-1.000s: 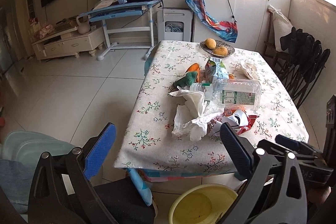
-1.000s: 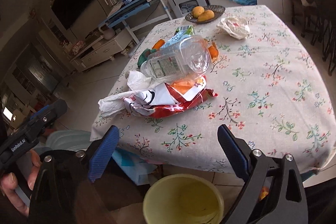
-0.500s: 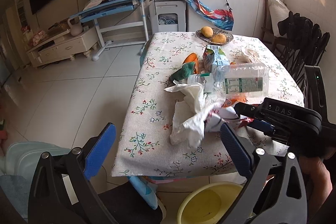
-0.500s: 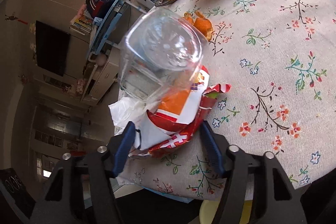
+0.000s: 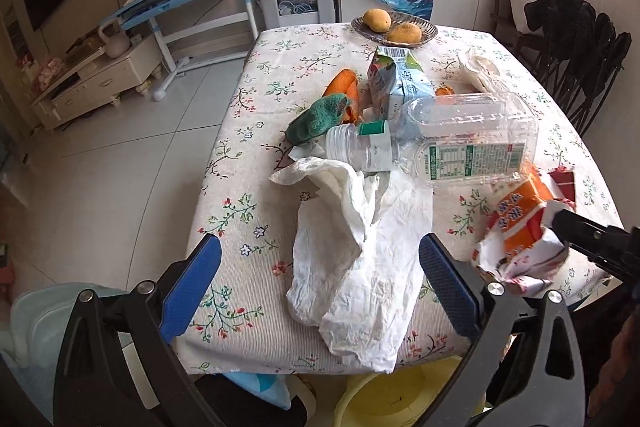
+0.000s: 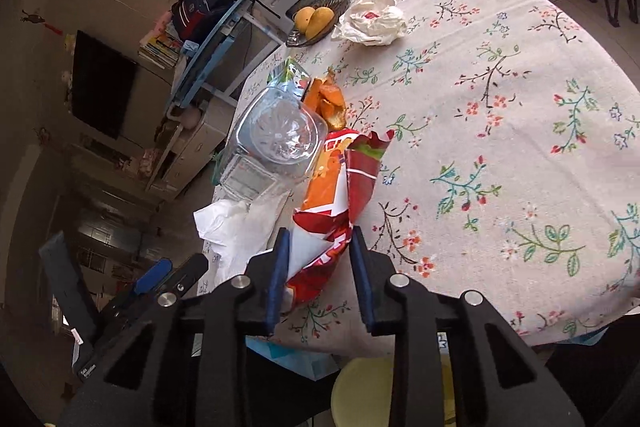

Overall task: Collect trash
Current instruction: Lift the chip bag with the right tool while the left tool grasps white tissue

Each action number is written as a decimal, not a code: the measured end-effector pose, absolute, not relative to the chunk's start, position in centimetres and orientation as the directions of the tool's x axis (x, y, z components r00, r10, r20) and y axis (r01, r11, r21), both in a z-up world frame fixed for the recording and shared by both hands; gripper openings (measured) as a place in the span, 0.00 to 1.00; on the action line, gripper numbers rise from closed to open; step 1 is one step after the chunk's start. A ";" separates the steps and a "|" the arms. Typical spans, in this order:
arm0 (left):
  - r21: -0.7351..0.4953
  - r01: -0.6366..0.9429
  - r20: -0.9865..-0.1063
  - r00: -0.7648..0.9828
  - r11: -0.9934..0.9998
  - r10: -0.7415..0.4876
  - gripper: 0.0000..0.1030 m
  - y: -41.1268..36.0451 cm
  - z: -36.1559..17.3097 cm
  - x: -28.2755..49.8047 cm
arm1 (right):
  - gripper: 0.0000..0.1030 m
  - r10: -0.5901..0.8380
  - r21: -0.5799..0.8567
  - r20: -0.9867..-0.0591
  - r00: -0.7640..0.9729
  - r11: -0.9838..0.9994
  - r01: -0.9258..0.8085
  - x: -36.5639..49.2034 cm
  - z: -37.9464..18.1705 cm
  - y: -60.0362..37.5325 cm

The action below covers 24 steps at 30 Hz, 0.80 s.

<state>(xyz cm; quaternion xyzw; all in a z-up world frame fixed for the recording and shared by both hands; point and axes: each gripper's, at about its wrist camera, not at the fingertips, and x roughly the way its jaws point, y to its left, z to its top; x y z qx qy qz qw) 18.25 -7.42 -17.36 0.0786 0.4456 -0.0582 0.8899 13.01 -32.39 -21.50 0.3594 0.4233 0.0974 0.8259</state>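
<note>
A red and orange snack wrapper (image 6: 334, 203) lies near the table's front edge; my right gripper (image 6: 318, 259) is shut on its near end. It also shows in the left wrist view (image 5: 520, 227). My left gripper (image 5: 316, 267) is open, its jaws spread either side of a crumpled white plastic bag (image 5: 360, 251). Behind lie a clear plastic bottle (image 5: 452, 143), a juice carton (image 5: 396, 79), orange peel (image 5: 342, 85) and a green rag (image 5: 318, 117). A crumpled white wrapper (image 6: 374, 21) lies further back.
The table wears a floral cloth (image 6: 520, 131). A bowl with two mangoes (image 5: 394, 25) stands at the far end. A yellow bin (image 5: 392, 395) sits on the floor under the front edge, also in the right wrist view (image 6: 368, 387). Dark chairs (image 5: 580, 39) stand at the right.
My right gripper moved in and closed on the snack wrapper's near end. My left gripper moved forward over the table edge toward the white bag, still open.
</note>
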 end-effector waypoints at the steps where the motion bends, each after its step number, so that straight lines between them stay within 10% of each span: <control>1: 0.087 0.167 -0.804 0.594 0.982 -0.030 0.93 -7.5 -17.5 18.7 | 0.30 0.455 0.669 -0.631 0.628 0.729 0.143 12.7 -21.4 -32.6; 5: 0.074 0.130 -0.818 0.575 0.989 -0.015 0.87 -7.5 -18.2 20.8 | 0.29 0.438 0.660 -0.628 0.644 0.738 0.142 11.5 -20.9 -33.4; 10: -0.057 0.111 -0.861 0.498 0.992 -0.105 0.10 -6.6 -19.7 22.6 | 0.29 0.439 0.662 -0.623 0.648 0.737 0.137 11.6 -20.7 -33.4; 24: -0.173 0.167 -0.651 0.720 0.971 -0.241 0.03 -3.5 -12.7 15.7 | 0.27 0.438 0.648 -0.579 0.688 0.760 0.061 8.7 -18.2 -32.6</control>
